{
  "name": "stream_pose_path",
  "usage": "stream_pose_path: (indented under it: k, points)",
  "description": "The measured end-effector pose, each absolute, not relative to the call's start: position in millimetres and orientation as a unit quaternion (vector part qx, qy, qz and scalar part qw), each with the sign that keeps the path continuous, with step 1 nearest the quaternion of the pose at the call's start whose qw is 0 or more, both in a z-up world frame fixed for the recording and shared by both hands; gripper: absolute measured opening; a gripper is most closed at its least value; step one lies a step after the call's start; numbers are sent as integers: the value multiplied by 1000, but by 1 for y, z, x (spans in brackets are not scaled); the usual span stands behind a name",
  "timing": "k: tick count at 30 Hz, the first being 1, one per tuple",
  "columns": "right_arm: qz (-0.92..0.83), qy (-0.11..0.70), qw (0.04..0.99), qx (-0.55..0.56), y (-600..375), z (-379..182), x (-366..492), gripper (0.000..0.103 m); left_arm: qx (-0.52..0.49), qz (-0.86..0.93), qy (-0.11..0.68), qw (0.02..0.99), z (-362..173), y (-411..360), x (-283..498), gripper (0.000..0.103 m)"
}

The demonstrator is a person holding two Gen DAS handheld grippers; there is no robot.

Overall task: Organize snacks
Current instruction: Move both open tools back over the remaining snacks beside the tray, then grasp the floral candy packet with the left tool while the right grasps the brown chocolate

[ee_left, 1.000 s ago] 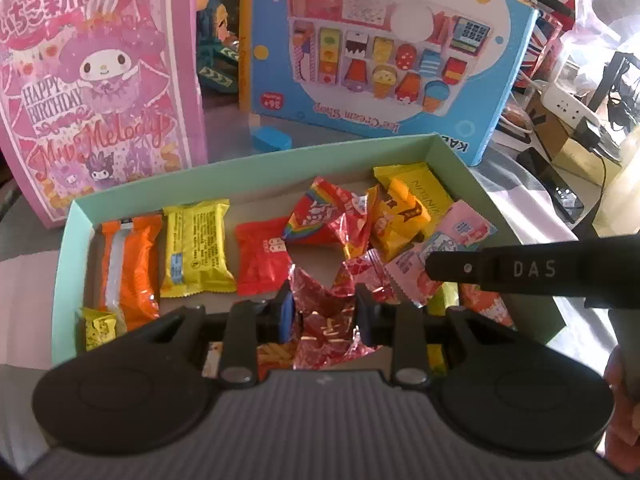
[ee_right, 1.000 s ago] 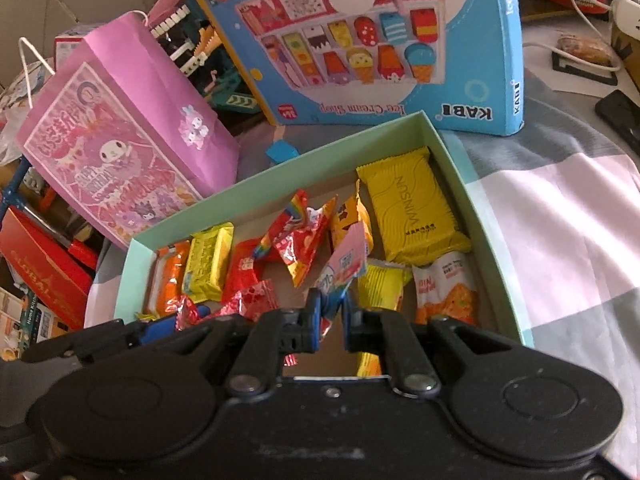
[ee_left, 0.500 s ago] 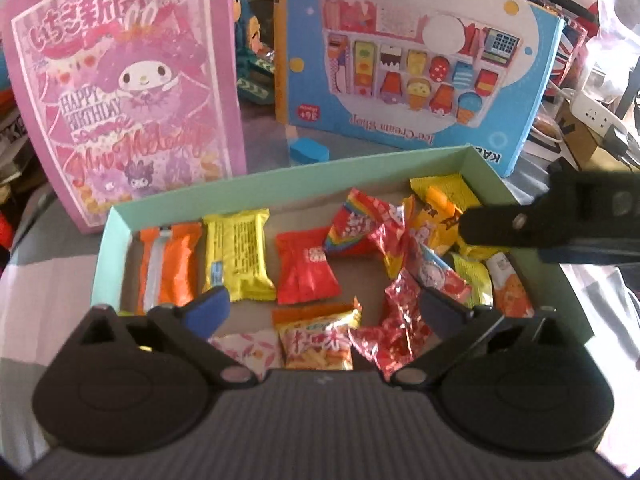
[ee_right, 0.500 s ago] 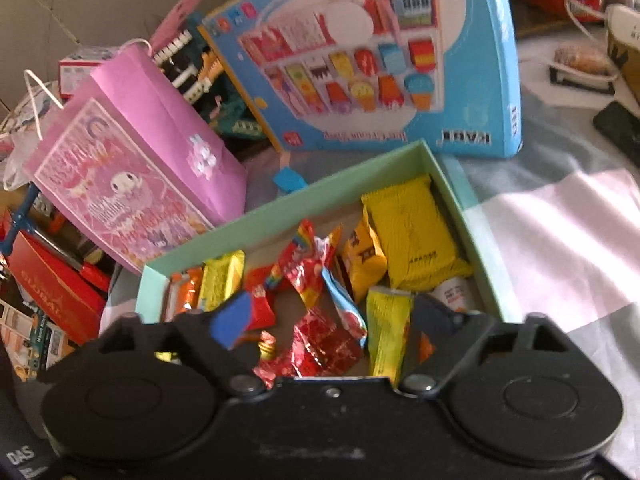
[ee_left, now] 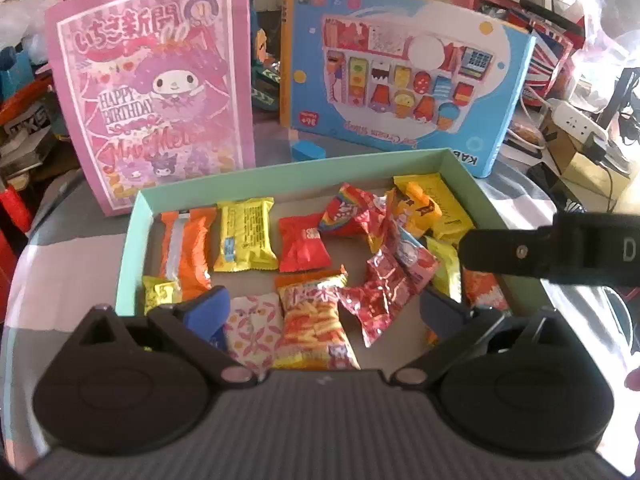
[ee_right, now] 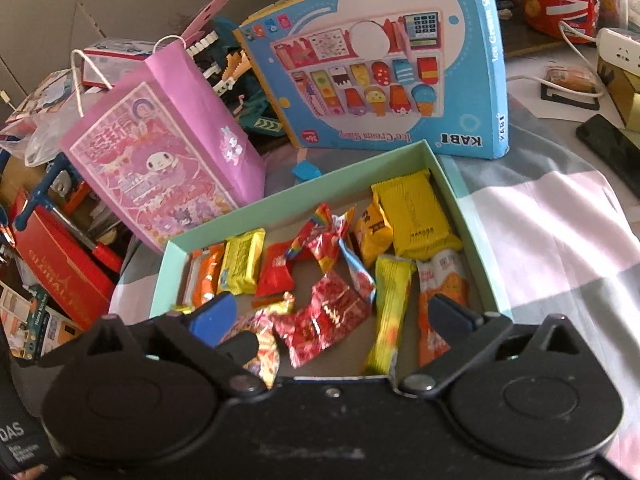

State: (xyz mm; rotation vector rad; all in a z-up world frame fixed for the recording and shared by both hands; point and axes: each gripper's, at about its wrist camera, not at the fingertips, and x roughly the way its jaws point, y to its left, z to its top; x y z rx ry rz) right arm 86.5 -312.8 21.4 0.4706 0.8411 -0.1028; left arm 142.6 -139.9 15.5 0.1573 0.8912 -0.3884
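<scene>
A mint green tray (ee_left: 132,232) (ee_right: 448,184) holds several wrapped snacks. A crinkled red foil snack (ee_left: 380,296) (ee_right: 324,320) lies near the tray's front middle, beside an orange-and-yellow fries packet (ee_left: 316,320). An orange bar (ee_left: 188,252) and a yellow pack (ee_left: 246,234) lie at the left, a large yellow pack (ee_right: 416,216) at the right. My left gripper (ee_left: 326,312) is open and empty above the tray's front edge. My right gripper (ee_right: 332,316) is open and empty, also above the front edge; its black body (ee_left: 560,252) shows at the right in the left wrist view.
A pink gift bag (ee_left: 160,92) (ee_right: 160,168) stands behind the tray's left end. A blue toy box (ee_left: 400,88) (ee_right: 380,68) leans behind its right end. Clutter, a power strip (ee_right: 620,44) and a phone (ee_right: 612,152) lie around on the checked cloth.
Both grippers opened and drew back up from the tray. The left let go of the red foil snack, the right of a pink-and-white packet; both now lie in the tray.
</scene>
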Motion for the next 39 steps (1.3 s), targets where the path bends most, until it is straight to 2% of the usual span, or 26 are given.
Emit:
stream_pose_path:
  k: [12,26,28,32,39]
  points:
    - [-47,406,882,236,-305,25,37,103,75,-191,433,877,20,-119,101,103]
    - [-77,438,856,266,-302,-20,9,103,48,-159,496,852,-36,-98,81,103]
    - [-90,441,850,274,-306,-29,6,103,49,-155,503,849,-45,-101,81,99]
    - [-105,450,842,278,-311,-44,3,103,39,-157,513,843,-58,-109,85,85]
    - [-108,461,831,291,-319,-60,7,103,34,-155,520,839,-73,-124,96,75]
